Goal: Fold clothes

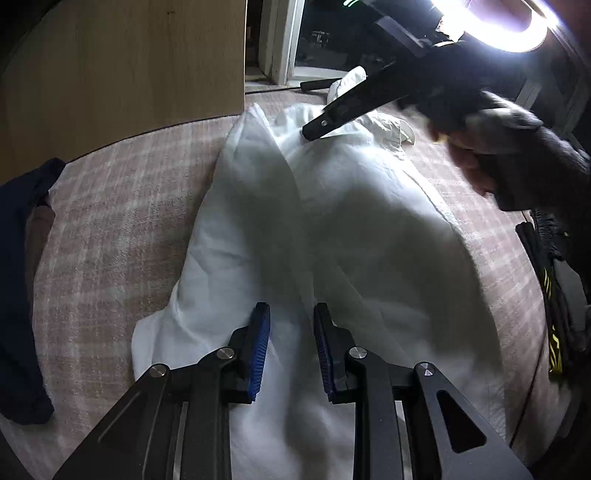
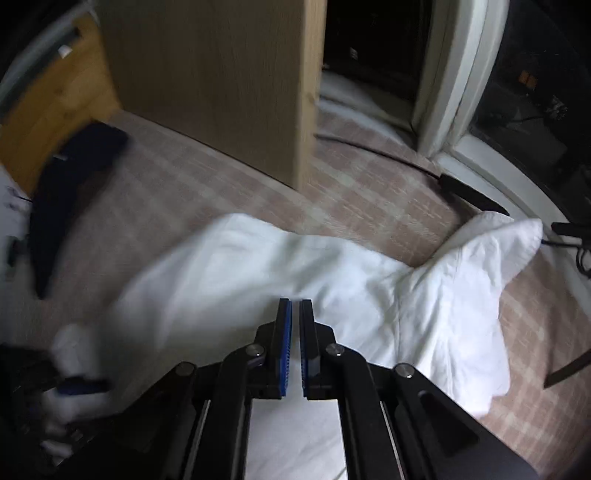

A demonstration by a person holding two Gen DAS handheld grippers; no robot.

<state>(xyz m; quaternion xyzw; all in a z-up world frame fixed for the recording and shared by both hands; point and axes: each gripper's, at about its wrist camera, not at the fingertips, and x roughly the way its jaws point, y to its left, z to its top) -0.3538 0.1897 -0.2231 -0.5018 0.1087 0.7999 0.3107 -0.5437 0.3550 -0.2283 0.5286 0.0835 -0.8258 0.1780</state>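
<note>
the white garment (image 1: 332, 221) lies spread and rumpled on a bed covered with a pink plaid blanket (image 1: 122, 221), running lengthwise away from the left wrist camera. the left gripper (image 1: 291, 314) hovers low over the near end of the cloth with its blue-padded fingers (image 1: 260, 347) parted, a ridge of white fabric rising into the gap between them, though no pinch on it can be made out, so it reads as released. at the far end of the garment the right gripper (image 1: 314, 131) comes in from the upper right, held by a hand (image 1: 476, 166) in a dark sleeve (image 1: 535, 173), its black tip touching or just above the crumpled collar area. in the right wrist view the right gripper's blue pads (image 2: 286, 332) stand nearly together with only a thin slit between them and nothing visible in it; it looks clenched on nothing. below it the white garment stretches across the blanket, one sleeve-like part (image 2: 491, 251) raised and folded up at the right, the left part blurred. a dark blue garment (image 1: 22, 277) lies at the left edge of the bed, well apart from the white one. a light wooden panel (image 1: 122, 70) stands beyond the bed, and a bright ring light (image 1: 517, 29) glares at the top right of the left wrist view. a black cable (image 2: 388, 155) runs along the far edge of the blanket near a white door frame (image 2: 454, 74).
</note>
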